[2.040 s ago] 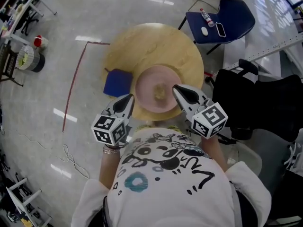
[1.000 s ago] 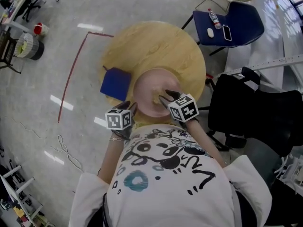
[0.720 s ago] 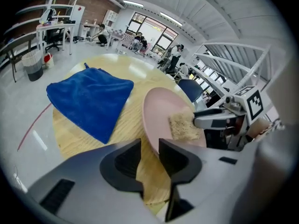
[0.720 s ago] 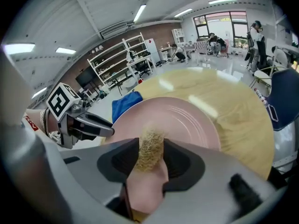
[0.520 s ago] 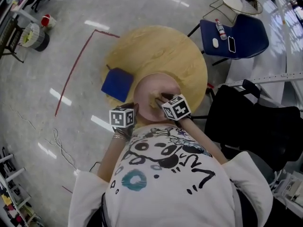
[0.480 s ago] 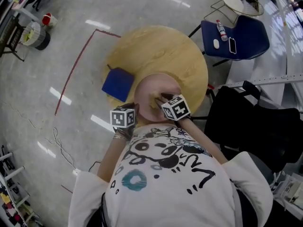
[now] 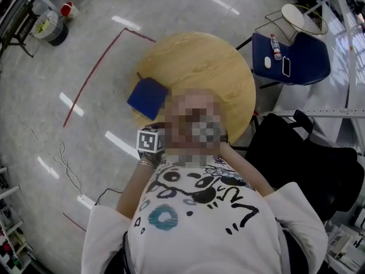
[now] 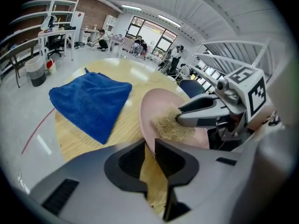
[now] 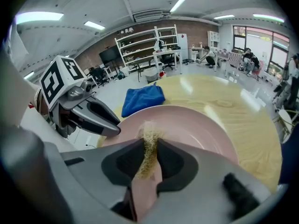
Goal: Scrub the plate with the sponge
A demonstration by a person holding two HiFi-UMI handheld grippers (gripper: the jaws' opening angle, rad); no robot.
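Observation:
A pink plate (image 8: 161, 104) lies at the near edge of the round wooden table (image 7: 199, 61). My left gripper (image 8: 149, 146) is shut on its near rim. A tan fibrous sponge (image 8: 168, 127) rests in the plate. My right gripper (image 9: 150, 146) has its jaws closing and pinching the sponge (image 9: 149, 136) over the plate (image 9: 196, 129). The right gripper view also shows the left gripper (image 9: 116, 129) at the rim, and the left gripper view shows the right gripper (image 8: 180, 119) on the sponge. A mosaic patch hides the plate in the head view.
A blue cloth (image 7: 147, 97) lies on the table left of the plate, also seen as the blue cloth (image 8: 91, 101). A blue chair (image 7: 299, 59) holding a bottle and a phone stands at the far right. A black seat (image 7: 308, 158) is close on my right.
Both grippers came down from hovering at the plate's near edge onto the plate. The head view has shifted, and a mosaic patch now covers the plate and the right gripper.

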